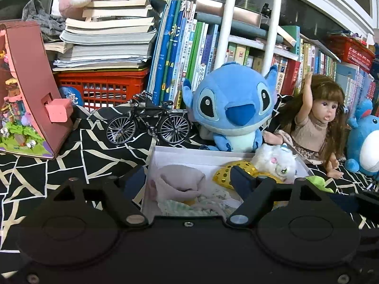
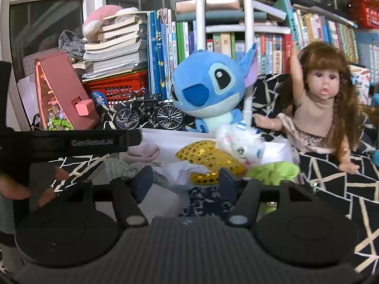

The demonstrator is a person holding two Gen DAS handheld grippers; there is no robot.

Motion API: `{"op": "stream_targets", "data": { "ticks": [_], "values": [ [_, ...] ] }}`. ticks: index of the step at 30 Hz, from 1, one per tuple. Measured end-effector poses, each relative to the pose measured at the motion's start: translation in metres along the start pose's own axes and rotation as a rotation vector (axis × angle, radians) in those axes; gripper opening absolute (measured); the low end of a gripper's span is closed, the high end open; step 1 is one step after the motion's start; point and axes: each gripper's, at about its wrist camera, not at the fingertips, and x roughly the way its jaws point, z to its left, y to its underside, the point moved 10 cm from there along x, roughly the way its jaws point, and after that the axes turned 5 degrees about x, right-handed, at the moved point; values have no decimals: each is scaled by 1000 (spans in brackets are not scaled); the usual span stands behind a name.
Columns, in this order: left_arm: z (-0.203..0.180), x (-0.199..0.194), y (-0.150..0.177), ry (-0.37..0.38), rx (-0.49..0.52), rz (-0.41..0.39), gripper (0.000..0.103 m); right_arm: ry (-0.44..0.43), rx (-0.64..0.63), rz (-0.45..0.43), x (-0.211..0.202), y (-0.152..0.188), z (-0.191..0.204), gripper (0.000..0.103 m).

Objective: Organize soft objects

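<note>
A white box [image 1: 189, 152] [image 2: 165, 135] sits on the black-and-white patterned cover. It holds a pink cloth [image 1: 180, 182] [image 2: 144, 153], a gold sequined piece [image 1: 225, 172] [image 2: 208, 158] and a white fluffy plush [image 1: 274, 161] [image 2: 239, 144]. A green cloth [image 1: 317, 182] [image 2: 272, 170] lies at its right end. A checked cloth [image 2: 118, 168] and a navy patterned cloth [image 2: 206, 201] lie at its near side. My left gripper [image 1: 187, 179] is open above the box's left half, holding nothing. My right gripper [image 2: 184, 183] is open over the near right part, also empty.
Behind the box are a blue plush [image 1: 232, 108], a long-haired doll [image 1: 317, 123], a model bicycle [image 1: 146, 125] and another blue plush [image 1: 364, 142]. A pink toy house [image 1: 35, 90] and a red crate [image 1: 101, 87] under stacked books stand left. A gloved hand [image 2: 40, 182] shows at left.
</note>
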Motion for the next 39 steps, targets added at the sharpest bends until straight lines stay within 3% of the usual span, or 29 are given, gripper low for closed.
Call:
{"op": "stream_targets", "data": {
  "ticks": [5,19,31,39],
  "values": [
    [-4,-18,1,-3,31,-22,84,26,9,-33,-16,-4,-8,85],
    [-17,-75,15,53,58,-47,87,75,15,-110,-63,-4,-23,94],
    [-30,-113,43,52,101,-51,90,114,8,-123,-92,17,-36,95],
    [-28,-114,78,43,74,14,90,149,16,-90,-96,45,-44,95]
  ]
}}
